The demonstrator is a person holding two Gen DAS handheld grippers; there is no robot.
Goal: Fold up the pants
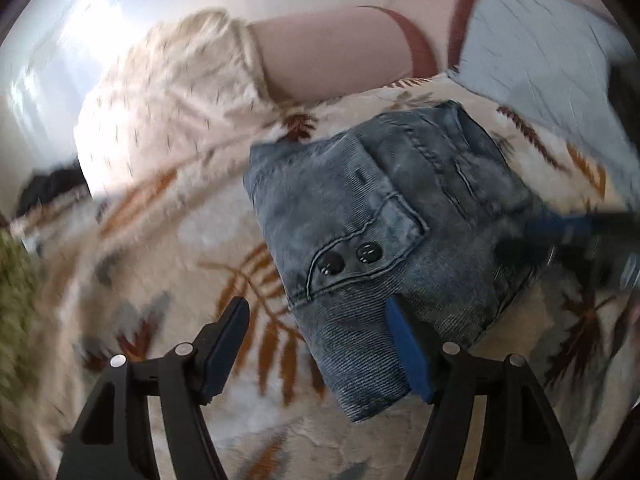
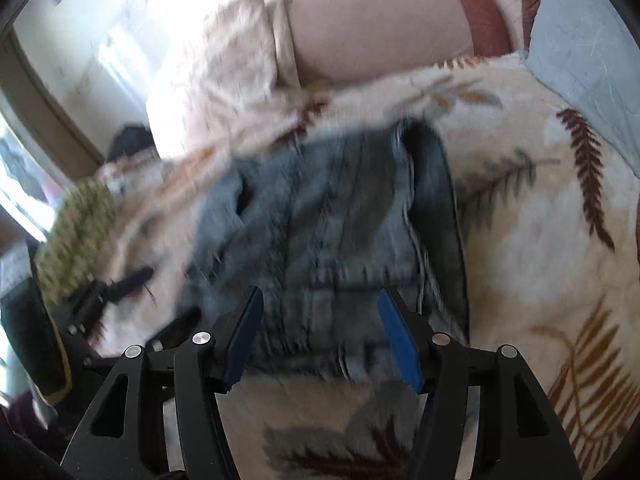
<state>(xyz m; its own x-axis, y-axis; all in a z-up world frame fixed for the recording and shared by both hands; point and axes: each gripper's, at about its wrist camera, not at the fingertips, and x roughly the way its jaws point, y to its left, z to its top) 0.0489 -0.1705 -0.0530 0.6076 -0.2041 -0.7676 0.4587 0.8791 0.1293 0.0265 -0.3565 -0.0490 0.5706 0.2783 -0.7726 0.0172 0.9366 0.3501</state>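
Observation:
The blue denim pants [image 1: 384, 240] lie folded in a compact bundle on the leaf-patterned blanket [image 1: 168, 240], pocket with two dark buttons facing up. My left gripper [image 1: 316, 308] is open and empty just above the bundle's near left corner. The right gripper shows blurred at the right edge of the left wrist view [image 1: 592, 236]. In the right wrist view the pants [image 2: 332, 220] are blurred, and my right gripper [image 2: 320, 300] is open and empty over their near edge. The left gripper [image 2: 116, 292] shows at the left there.
A cream pillow [image 1: 168, 92] and a pink pillow [image 1: 332, 56] lie at the head of the bed. A light blue sheet [image 1: 536, 48] lies at the far right. A green fuzzy thing [image 2: 76, 236] sits at the left bed edge.

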